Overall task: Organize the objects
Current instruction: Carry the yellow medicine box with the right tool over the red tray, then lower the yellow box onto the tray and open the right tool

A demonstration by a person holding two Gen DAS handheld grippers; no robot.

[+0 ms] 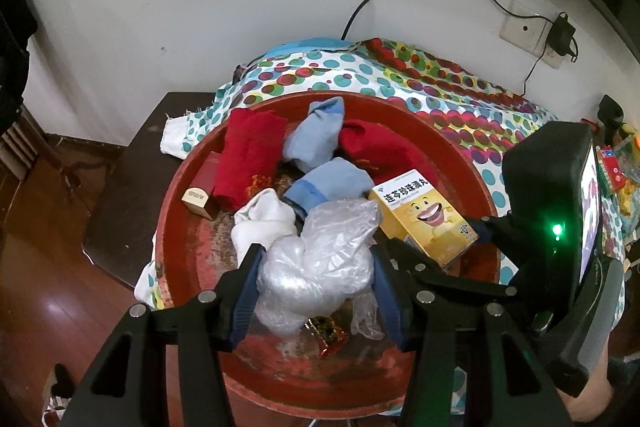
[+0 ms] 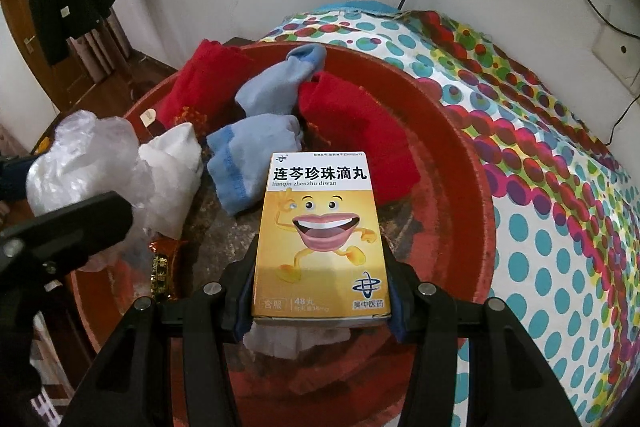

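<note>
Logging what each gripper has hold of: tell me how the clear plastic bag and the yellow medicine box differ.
The plastic bag is clear, crumpled and shapeless; the medicine box is yellow, rigid and flat-sided, printed with a cartoon mouth. The bag sits between the left gripper fingers and bulges past them; the box fits squarely between the right gripper fingers. Both are gripped over the red basin of socks.
</note>
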